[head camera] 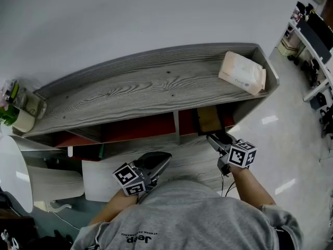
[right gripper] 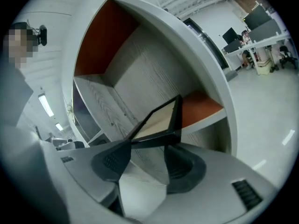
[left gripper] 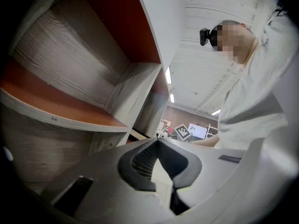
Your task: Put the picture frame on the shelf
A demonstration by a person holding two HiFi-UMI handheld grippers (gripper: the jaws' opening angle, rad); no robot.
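Jaws of the right gripper (right gripper: 149, 146) spread apart, clamped on nothing, tips just at the lower edge of the picture frame (right gripper: 159, 120); touching that edge lightly or not at all, hard to say which. Jaws of the left gripper (left gripper: 158, 143) together and empty, held low in front of the body, well apart from the frame.

Picture frame: thin dark border round a pale tan panel, standing on edge inside the right-hand upper compartment of the shelf (right gripper: 117, 85), resting on that compartment's board, under the top. Placement judged done, or nearly so.

Probably light and stiff, easy to carry in one gripper. Likely fragile if glazed; glazed or not, impossible to tell from here. Smooth border, so probably slippery under hard pads. Best taken by the border at the middle of one side, pads flat on front and back, never on a corner and never on the panel's centre. Thin and upright, so prone to tipping at a nudge.

Further out: grey wood-grain top board with a soft white packet (head camera: 242, 72) lying at its right end; red-brown lining inside the compartments.
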